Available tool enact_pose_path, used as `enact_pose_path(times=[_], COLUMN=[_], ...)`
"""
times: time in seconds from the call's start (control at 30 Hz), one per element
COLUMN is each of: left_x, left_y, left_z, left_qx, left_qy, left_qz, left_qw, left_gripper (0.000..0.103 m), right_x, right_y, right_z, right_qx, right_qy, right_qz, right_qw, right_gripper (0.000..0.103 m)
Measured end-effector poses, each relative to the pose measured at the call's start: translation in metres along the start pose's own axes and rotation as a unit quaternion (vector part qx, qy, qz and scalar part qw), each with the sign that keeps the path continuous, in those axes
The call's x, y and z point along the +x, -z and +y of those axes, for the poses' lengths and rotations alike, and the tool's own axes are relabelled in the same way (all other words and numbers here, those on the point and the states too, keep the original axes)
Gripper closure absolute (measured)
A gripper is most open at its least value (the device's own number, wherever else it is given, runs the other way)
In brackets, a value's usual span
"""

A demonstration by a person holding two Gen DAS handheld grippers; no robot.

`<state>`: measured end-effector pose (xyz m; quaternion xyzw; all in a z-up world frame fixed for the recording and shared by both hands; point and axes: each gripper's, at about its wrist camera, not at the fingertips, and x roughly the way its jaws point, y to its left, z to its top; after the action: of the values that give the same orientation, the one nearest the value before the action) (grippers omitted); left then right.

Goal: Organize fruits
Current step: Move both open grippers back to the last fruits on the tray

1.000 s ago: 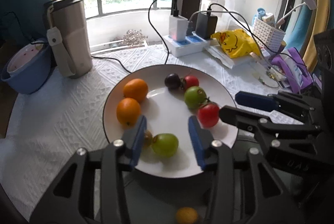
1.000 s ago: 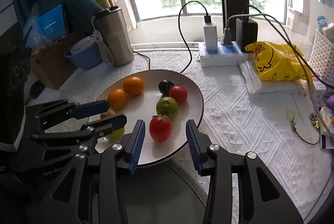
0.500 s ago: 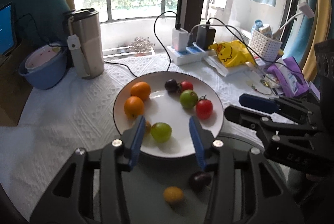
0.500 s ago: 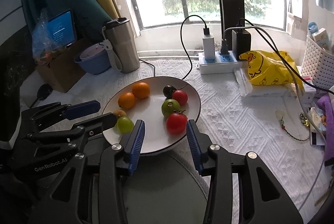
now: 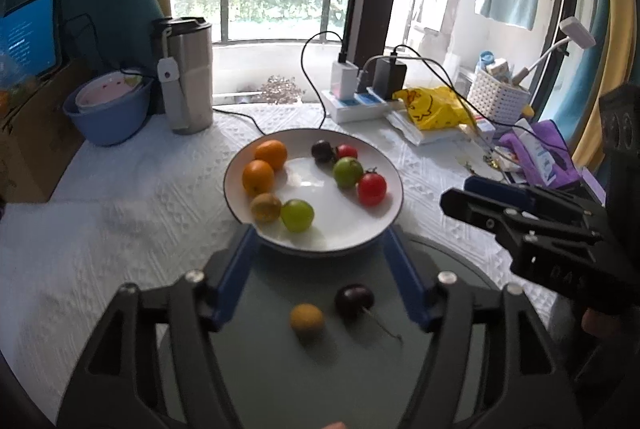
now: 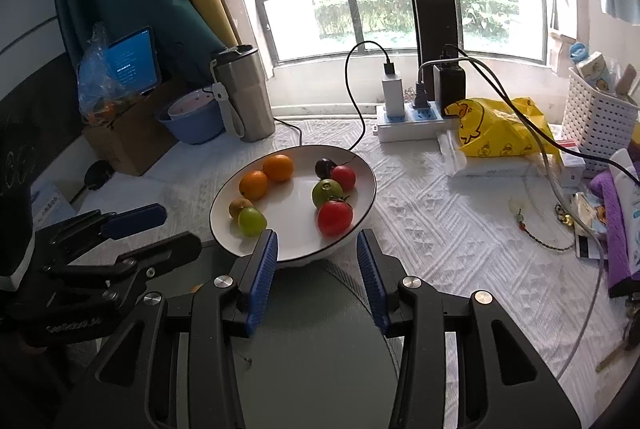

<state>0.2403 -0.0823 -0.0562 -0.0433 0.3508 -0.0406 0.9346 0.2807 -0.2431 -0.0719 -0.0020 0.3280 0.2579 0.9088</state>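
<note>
A white plate (image 5: 384, 229) (image 6: 364, 205) holds two oranges (image 5: 264, 165), a brownish fruit (image 5: 265, 207), a green grape-like fruit (image 5: 297, 215), a green tomato (image 5: 348, 171), red tomatoes (image 5: 371, 189) and a dark plum (image 5: 322, 150). On a grey-green disc (image 5: 260, 361) nearer me lie a small yellow fruit (image 5: 306, 320) and a dark cherry (image 5: 353, 301). My left gripper (image 5: 320, 241) is open and empty above the disc. My right gripper (image 6: 316, 249) is open and empty at the plate's near edge; it also shows in the left wrist view (image 5: 480, 197).
A steel tumbler (image 5: 184, 73) and a blue bowl (image 5: 106, 109) stand at the back left. A power strip with chargers (image 5: 360, 101), a yellow bag (image 5: 430, 103) and a white basket (image 5: 496, 97) stand at the back right. Clutter lies at the right (image 6: 616, 213).
Both grippers have pulled back and up from the plate. The grey-green disc with the yellow fruit and the dark cherry has come into the left wrist view.
</note>
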Motion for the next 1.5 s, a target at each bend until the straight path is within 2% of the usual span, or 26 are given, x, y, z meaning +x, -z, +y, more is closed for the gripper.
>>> enact_pose_path(times=[0.67,1.33,1.5], left_x=[-0.010,0.013,0.022], left_y=[0.041,0.068,0.064], left_z=[-0.004,0.017,0.015], left_qx=[-0.007,-0.021,0.002], left_qy=[0.002,0.000,-0.005], left_qz=[0.018,0.061,0.077], left_qw=[0.9998,0.9979,0.9970], left_gripper=[0.035,0.035,0.035], right_x=[-0.010,0.023,0.035], right_y=[0.028,0.046,0.042], right_z=[0.007,0.019,0.026], right_qx=[-0.001,-0.005,-0.002], right_qy=[-0.007,-0.022,-0.037], right_qz=[0.014,0.068,0.081], right_qw=[1.000,0.997,0.996], right_gripper=[0.059,0.059,0.059])
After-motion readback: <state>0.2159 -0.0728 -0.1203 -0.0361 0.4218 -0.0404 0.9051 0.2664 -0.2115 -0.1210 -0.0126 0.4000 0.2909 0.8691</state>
